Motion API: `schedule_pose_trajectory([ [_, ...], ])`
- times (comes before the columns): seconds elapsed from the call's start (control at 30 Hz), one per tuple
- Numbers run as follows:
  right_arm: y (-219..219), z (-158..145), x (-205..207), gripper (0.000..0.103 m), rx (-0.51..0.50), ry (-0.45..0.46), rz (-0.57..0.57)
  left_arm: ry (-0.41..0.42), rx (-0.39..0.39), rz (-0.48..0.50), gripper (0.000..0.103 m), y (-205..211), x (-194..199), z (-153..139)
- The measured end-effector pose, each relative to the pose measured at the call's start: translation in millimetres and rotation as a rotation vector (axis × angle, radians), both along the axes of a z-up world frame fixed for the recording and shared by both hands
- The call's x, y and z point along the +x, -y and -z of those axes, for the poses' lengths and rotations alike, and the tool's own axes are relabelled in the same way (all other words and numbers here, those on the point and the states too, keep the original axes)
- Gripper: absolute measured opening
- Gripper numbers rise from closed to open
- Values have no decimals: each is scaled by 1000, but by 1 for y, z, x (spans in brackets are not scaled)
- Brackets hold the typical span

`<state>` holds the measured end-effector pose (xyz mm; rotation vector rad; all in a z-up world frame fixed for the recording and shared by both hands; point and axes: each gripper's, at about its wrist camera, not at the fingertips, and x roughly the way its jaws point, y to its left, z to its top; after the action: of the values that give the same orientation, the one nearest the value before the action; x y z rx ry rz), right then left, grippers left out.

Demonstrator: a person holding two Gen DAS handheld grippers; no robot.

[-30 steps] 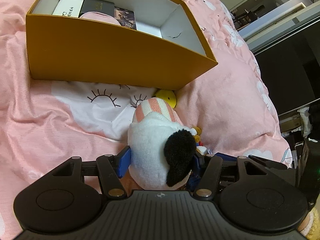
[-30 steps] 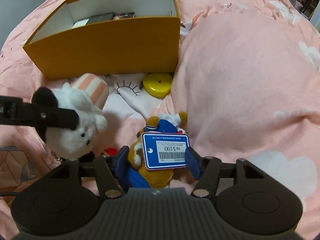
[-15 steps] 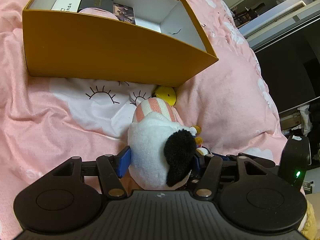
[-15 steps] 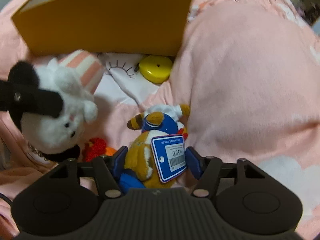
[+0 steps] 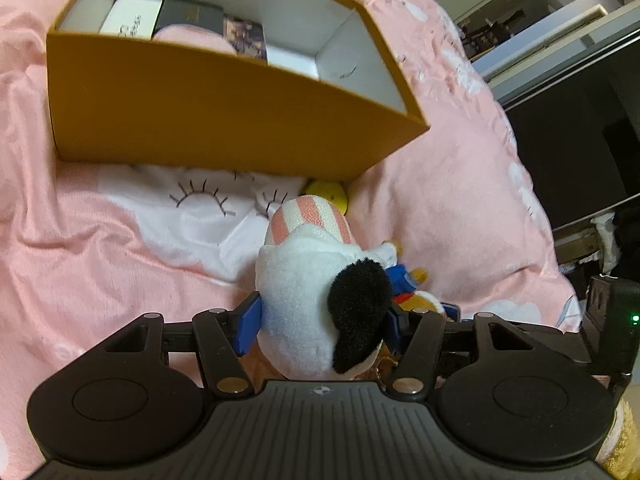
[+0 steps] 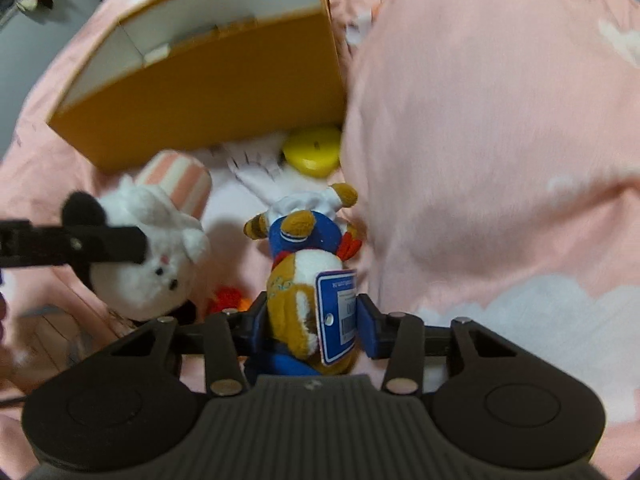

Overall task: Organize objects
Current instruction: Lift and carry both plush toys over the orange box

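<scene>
Toys are lying on the pink bed (image 5: 120, 264), just in front of the orange box (image 5: 208, 120). The left gripper (image 5: 320, 316) is holding the white plush with the black ear (image 5: 316, 300), its jaws clamped on the soft body. The right gripper (image 6: 310, 320) is reaching around the brown plush in blue clothes (image 6: 304, 280), and its jaws are closing on it, with the blue tag (image 6: 338, 316) caught in between too.

What could go wrong? The right jaws might be pinching mostly the slippery tag, so the brown plush could be slipping out on the way up. The two grippers are working very near each other, so they could be bumping. The box wall is standing tall, and a dangling toy could be catching its edge and tipping it on the soft bed.

Inside the box, flat things are already sitting along the far side: a white case (image 5: 130, 20), a dark one (image 5: 188, 14), a picture card (image 5: 246, 36), and something pink (image 5: 192, 38). The near right corner is looking free. A yellow round thing (image 6: 314, 150) is resting against the box, outside it.
</scene>
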<state>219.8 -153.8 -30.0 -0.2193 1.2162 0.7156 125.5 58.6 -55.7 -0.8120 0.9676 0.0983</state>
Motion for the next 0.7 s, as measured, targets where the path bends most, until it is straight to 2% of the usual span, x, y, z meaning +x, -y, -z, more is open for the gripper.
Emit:
schedule_pose_trajectory([
  [0.13, -1, -30, 5, 46, 72, 54, -8, 56, -21, -24, 68, -9, -1, -16],
  [0.23, -3, -61, 8, 46, 141, 108, -27, 124, -7, -42, 68, -16, -3, -38],
  [0.37, -16, -103, 15, 47, 236, 187, -66, 200, 60, -80, 68, -29, 2, -73],
  [0.5, -41, -130, 34, 47, 287, 251, -98, 254, 149, -113, 68, -44, 20, -104],
  [0.6, -68, -135, 58, 47, 280, 272, -108, 249, 188, -132, 68, -56, 49, -110],
  [0.7, -94, -129, 86, 47, 223, 277, -125, 204, 195, -144, 68, -69, 77, -97],
])
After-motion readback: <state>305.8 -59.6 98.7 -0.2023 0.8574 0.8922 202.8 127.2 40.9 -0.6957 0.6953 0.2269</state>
